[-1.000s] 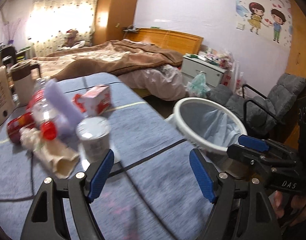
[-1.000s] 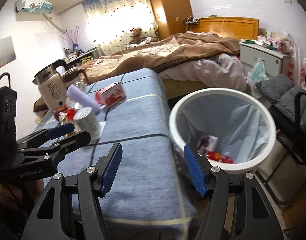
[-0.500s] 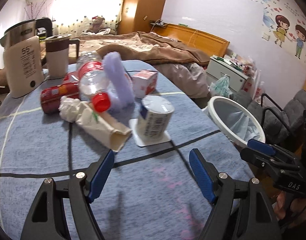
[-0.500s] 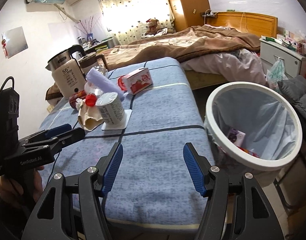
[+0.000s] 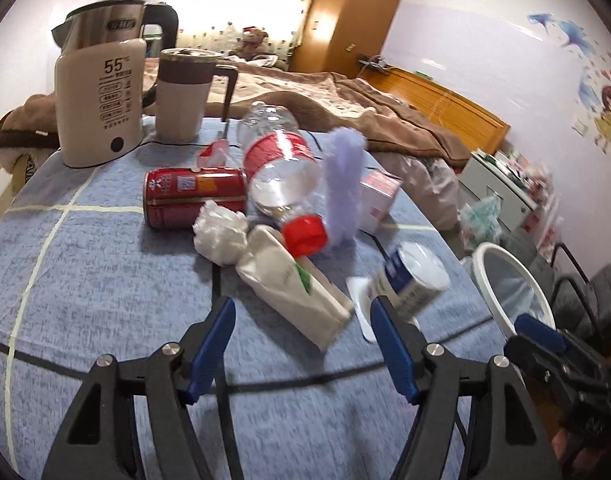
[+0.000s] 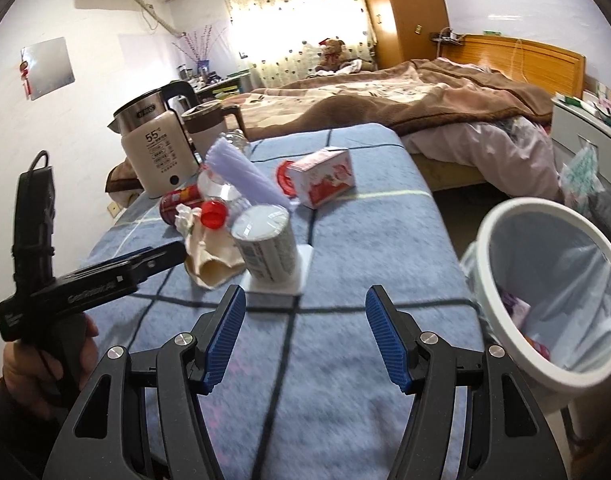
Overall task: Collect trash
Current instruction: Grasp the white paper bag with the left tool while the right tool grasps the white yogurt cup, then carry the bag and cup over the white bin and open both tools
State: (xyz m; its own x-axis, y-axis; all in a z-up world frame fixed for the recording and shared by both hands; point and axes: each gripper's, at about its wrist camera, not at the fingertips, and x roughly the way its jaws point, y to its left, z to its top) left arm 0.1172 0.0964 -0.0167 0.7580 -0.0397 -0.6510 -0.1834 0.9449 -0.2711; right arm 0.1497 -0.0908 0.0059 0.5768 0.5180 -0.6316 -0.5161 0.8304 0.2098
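Left wrist view: the left gripper hangs over the blue cloth table, jaws apart with nothing gripped; they have just been closing a little.
Carton: a flattened cream carton lies just ahead of the jaw gap, its near end between the blue fingertips, not pressed by them.
Cup: a foil-lidded paper cup tilts on a white square card just beyond the right-hand fingertip.
Heap: behind the carton sit a crumpled tissue, a red can on its side, a clear bottle with a red cap, and a lilac roll.
Right wrist view: the right gripper is wide open and empty above bare cloth; the cup stands ahead of its left-hand finger, clear of the jaws.
Bin: a white-rimmed lined bin stands off the table's right edge, wrappers inside.
Box: a red-and-white box lies farther back.
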